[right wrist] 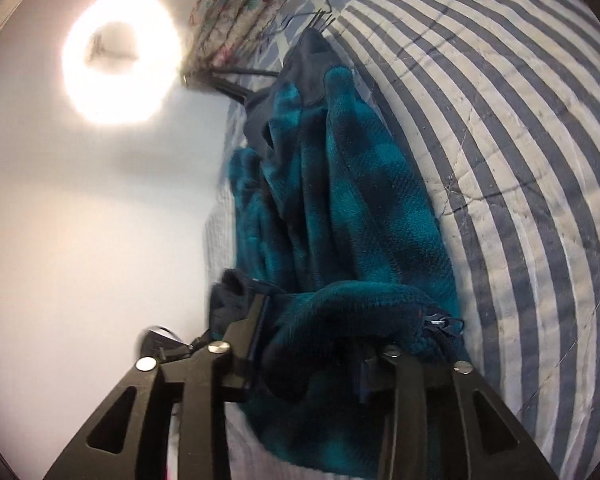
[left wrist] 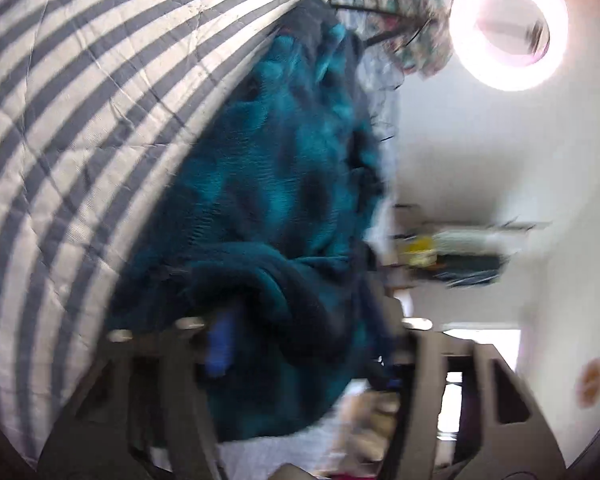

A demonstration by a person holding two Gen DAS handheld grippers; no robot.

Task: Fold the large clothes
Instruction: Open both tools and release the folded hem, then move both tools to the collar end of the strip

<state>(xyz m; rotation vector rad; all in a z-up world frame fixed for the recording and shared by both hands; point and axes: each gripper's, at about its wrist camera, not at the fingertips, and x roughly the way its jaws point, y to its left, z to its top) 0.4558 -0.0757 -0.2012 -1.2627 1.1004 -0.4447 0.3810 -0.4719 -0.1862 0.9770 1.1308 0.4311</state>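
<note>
Left wrist view. Nearest the lens: the left gripper (left wrist: 300,332), dark two-finger frame. Jaws stand wide; a thick roll of cloth lies between them, and the pads do not look pressed on it, though blur leaves this uncertain. One blue pad (left wrist: 219,344) shows against the cloth.
Item: teal and dark checked fleece garment (left wrist: 284,168), bunched lengthwise, resting on a striped quilt (left wrist: 80,120) of grey and cream bands. The garment's far end reaches toward black wire hangers (left wrist: 380,36) and floral fabric (left wrist: 400,8). A ring light (left wrist: 508,36) glares on the pale wall side.

Right wrist view. Nearest the lens: the right gripper (right wrist: 304,356), black frame, jaws partly apart, straddling a rolled edge of the same fleece garment (right wrist: 340,200). Pads appear slack on the cloth, not pinching. A zip pull (right wrist: 440,322) sits on the roll just beside one finger. The striped quilt (right wrist: 520,160) lies under and beside the garment; the hangers (right wrist: 236,84) and the ring light (right wrist: 120,56) are beyond.

Handling note, as judgement: the near edge seems just laid down. For a clean fold, draw both tongs back level and clear of the pile without snagging the zip, then smooth the bunched middle before taking the next edge; thick fleece will spring open if left rumpled.
</note>
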